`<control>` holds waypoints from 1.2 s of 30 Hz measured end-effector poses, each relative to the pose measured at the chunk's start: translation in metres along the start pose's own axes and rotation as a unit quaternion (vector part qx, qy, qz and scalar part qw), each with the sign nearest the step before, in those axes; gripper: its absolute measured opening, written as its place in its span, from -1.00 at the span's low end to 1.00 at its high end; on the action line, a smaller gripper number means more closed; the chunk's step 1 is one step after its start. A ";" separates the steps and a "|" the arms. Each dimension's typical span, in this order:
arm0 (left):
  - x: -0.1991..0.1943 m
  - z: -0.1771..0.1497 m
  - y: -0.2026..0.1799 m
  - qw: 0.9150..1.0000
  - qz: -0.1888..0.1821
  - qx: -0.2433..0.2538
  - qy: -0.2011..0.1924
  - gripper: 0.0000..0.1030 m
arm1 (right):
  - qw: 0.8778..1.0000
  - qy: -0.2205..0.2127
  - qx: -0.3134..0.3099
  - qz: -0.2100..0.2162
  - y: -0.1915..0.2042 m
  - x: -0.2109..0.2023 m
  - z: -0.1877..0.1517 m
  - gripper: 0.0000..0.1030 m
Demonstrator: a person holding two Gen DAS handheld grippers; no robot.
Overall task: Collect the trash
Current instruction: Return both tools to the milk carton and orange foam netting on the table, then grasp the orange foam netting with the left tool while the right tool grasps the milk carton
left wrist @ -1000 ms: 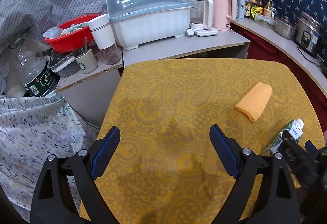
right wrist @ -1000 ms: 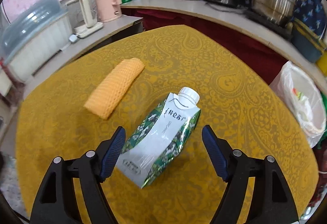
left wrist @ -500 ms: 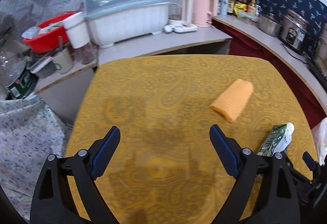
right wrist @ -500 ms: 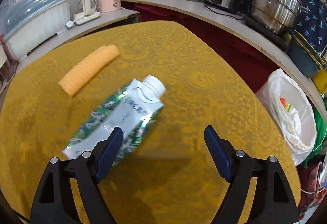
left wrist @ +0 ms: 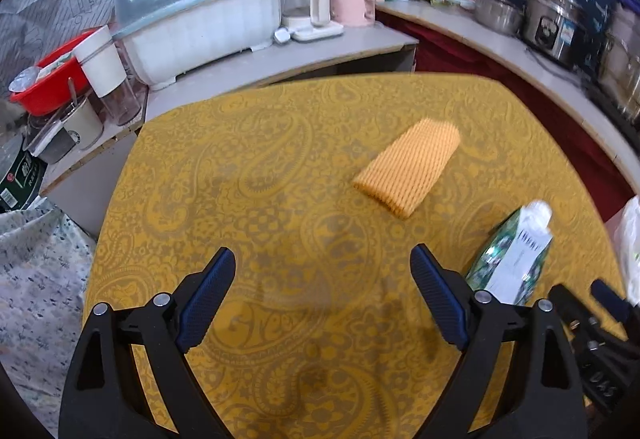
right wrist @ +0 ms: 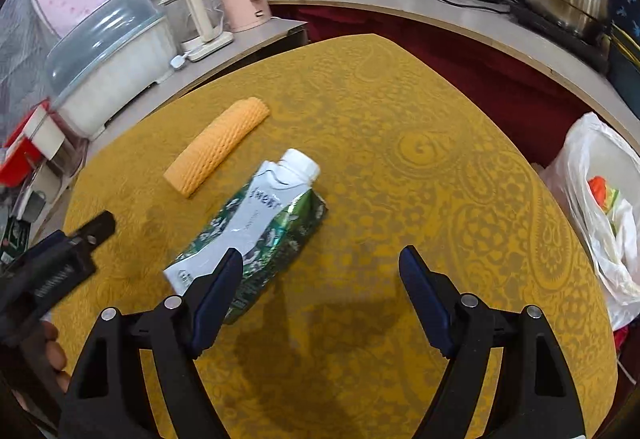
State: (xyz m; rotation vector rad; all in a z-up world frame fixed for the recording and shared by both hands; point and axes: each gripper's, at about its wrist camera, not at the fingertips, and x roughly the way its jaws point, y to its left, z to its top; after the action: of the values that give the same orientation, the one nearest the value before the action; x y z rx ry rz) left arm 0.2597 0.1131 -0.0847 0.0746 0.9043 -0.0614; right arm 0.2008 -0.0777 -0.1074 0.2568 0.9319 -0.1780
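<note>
A green-and-white carton (right wrist: 256,227) is seen lying on the yellow table (right wrist: 440,167), half outside the wide-open, empty right gripper (right wrist: 320,279), so it could be knocked aside if closed off-centre.

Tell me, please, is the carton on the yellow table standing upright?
No, the carton lies on its side on the table, its white cap pointing toward the far edge.

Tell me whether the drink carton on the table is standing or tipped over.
Tipped over. The carton lies on its side on the yellow tablecloth, white cap pointing away toward the counter.
</note>
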 end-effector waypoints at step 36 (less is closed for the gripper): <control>0.048 0.032 -0.021 0.997 -0.063 0.000 0.032 0.76 | 0.999 0.026 -0.026 -0.004 -0.002 0.041 0.013 0.50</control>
State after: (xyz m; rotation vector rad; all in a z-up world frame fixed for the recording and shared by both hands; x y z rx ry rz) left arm 0.3124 0.0879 -0.1038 0.0186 0.9732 -0.1778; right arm 0.2342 -0.0848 -0.1339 0.2101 0.9876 -0.1542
